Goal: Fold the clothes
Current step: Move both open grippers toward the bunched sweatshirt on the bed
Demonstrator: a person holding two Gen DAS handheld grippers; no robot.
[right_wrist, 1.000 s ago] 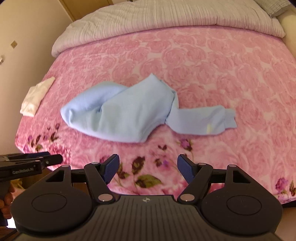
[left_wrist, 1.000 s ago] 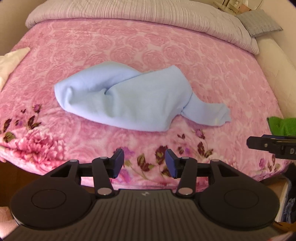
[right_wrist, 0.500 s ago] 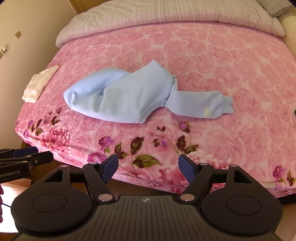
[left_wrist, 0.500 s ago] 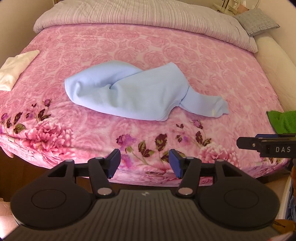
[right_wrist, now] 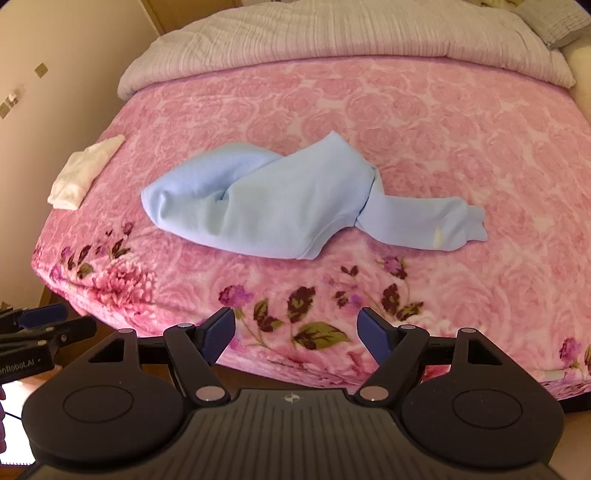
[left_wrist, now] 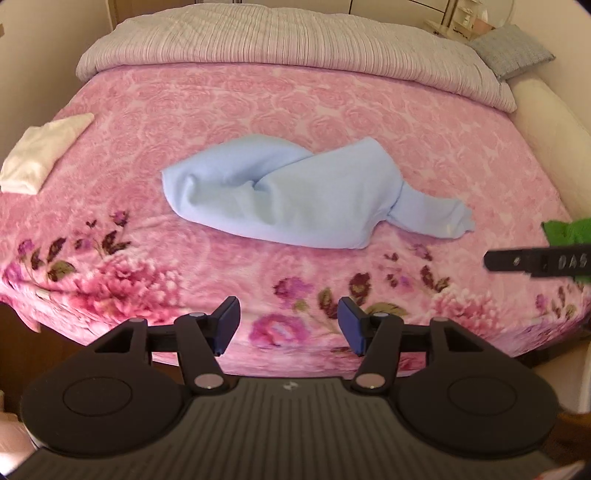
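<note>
A light blue garment (left_wrist: 295, 199) (right_wrist: 280, 210) lies crumpled and twisted in the middle of the pink floral blanket (left_wrist: 332, 110) (right_wrist: 443, 122), one narrow end trailing to the right. My left gripper (left_wrist: 289, 318) hovers off the bed's near edge, open, with nothing between its fingers. My right gripper (right_wrist: 297, 328) hangs beside it over the same edge, open wide and empty. Each gripper shows at the rim of the other's view: the right one (left_wrist: 535, 260), the left one (right_wrist: 44, 328). Neither touches the garment.
A folded white cloth (left_wrist: 40, 155) (right_wrist: 85, 171) rests at the bed's left edge. Something green (left_wrist: 569, 232) lies at the right edge. A grey quilt (left_wrist: 295, 40) (right_wrist: 332, 33) and a grey pillow (left_wrist: 511, 53) cover the far end. A wall runs along the left.
Both grippers have drawn back from the bed, so the garment looks farther away and the bed's near edge now shows. The left jaws stand a little wider.
</note>
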